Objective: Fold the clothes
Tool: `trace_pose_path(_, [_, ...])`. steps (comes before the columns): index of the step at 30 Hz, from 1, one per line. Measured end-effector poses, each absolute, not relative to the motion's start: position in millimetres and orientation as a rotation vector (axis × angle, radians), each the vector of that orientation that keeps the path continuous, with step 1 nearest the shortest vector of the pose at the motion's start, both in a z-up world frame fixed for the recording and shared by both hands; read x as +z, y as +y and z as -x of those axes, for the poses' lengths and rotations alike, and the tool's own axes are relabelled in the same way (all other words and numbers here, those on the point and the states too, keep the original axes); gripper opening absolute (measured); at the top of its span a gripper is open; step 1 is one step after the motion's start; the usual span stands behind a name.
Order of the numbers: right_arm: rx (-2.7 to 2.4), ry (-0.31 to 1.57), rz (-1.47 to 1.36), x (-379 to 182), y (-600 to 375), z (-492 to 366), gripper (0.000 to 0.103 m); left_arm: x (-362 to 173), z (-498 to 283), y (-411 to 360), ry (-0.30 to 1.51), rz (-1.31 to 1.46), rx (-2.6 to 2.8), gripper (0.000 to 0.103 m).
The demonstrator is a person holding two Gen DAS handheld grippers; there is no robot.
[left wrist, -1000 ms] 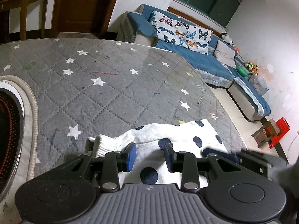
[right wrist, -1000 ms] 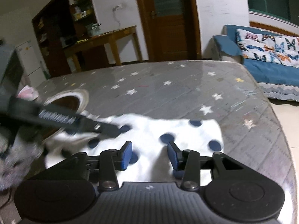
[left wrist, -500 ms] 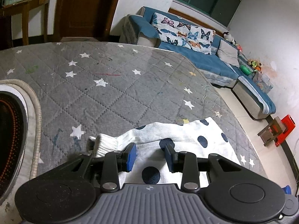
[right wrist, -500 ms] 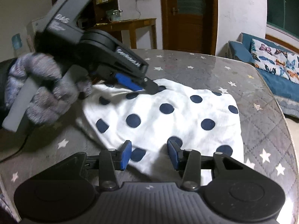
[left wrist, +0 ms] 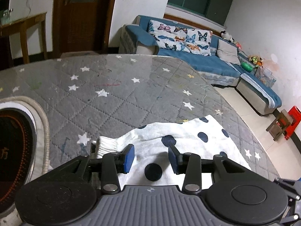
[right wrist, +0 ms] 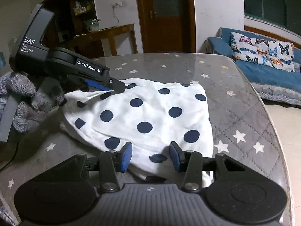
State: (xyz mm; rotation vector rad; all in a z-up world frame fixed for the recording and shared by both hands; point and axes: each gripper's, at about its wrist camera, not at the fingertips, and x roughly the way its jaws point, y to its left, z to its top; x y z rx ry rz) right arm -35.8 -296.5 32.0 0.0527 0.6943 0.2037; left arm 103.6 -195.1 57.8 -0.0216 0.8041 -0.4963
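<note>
A white garment with dark blue dots (right wrist: 150, 113) lies folded on the grey star-quilted table (right wrist: 235, 94). It also shows in the left wrist view (left wrist: 188, 137), with a ribbed white cuff (left wrist: 106, 146) at its left end. My left gripper (left wrist: 151, 158) is open, its blue pads just above the garment's left part. From the right wrist view the left gripper (right wrist: 114, 86) hovers at the garment's far left corner, held by a gloved hand (right wrist: 24, 103). My right gripper (right wrist: 150, 156) is open over the garment's near edge.
A round induction cooker (left wrist: 15, 150) is set into the table at the left. A blue sofa with butterfly cushions (left wrist: 188, 43) stands beyond the table. A wooden side table (right wrist: 109, 35) and a door (right wrist: 165, 15) are at the back. The table edge (right wrist: 272, 131) curves on the right.
My right gripper has drawn back toward the garment's near edge and swung its view left. The left gripper has stayed over the garment's left part, open throughout.
</note>
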Motion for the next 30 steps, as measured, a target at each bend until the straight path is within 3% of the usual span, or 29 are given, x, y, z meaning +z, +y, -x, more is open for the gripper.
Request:
trace_pose_path(18, [0.184,0.686,-0.031,32.8,-302.5,43.8,0.052,55.9,-37.7,-167.2,0.685,-0.143,-0.495,0.045])
trace_pose_path(30, [0.279,0.643,-0.056,57.4,-278.2,-39.5,0.050,55.4,-38.2,-155.8,0.679,-0.094,-0.459,0.045])
